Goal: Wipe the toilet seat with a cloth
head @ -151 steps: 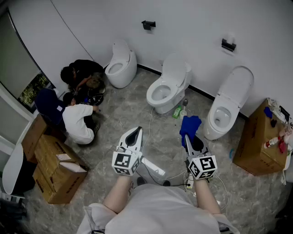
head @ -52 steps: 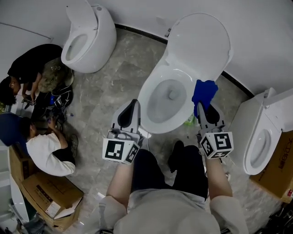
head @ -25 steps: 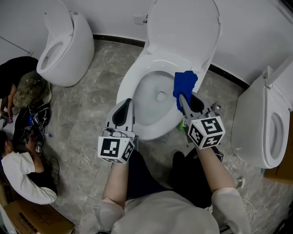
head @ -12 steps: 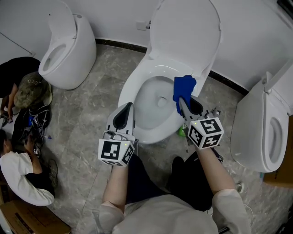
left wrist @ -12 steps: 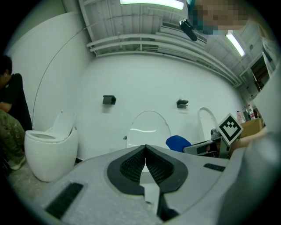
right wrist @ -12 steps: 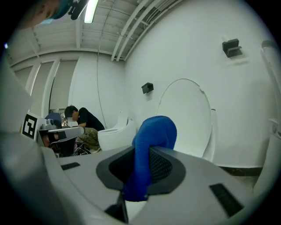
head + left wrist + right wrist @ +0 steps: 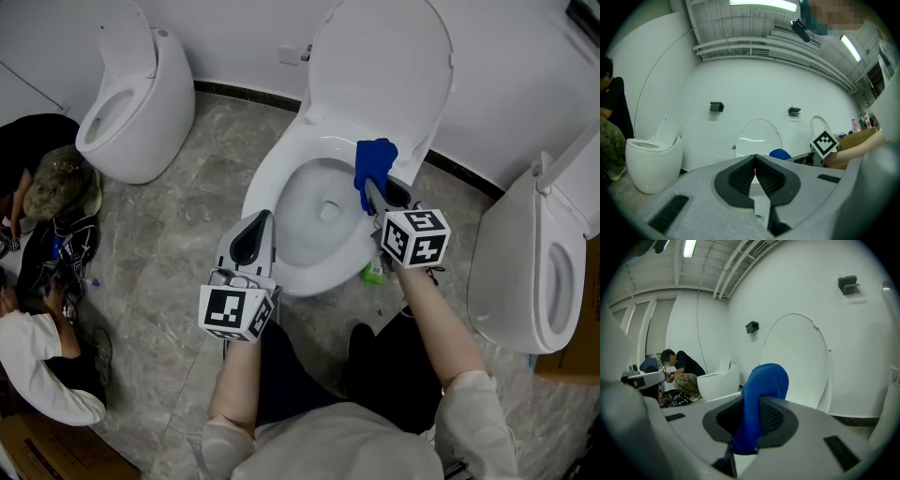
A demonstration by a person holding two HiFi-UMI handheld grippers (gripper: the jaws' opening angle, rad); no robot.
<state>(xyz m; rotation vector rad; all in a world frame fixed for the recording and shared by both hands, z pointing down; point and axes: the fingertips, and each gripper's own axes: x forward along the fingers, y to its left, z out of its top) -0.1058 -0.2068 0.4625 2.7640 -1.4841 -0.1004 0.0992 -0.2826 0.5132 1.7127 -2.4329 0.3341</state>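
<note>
The right gripper is clamping a blue cloth over the seat's right rim, below the raised lid. The left gripper is hanging closed and empty at the bowl's front. A green bottle is peeking out beneath the bowl, its label too small to read.

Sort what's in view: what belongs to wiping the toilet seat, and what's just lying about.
For the job: blue cloth, right tongs gripping it, middle toilet.
Lying about: left toilet, right toilet, green bottle on the floor.
</note>
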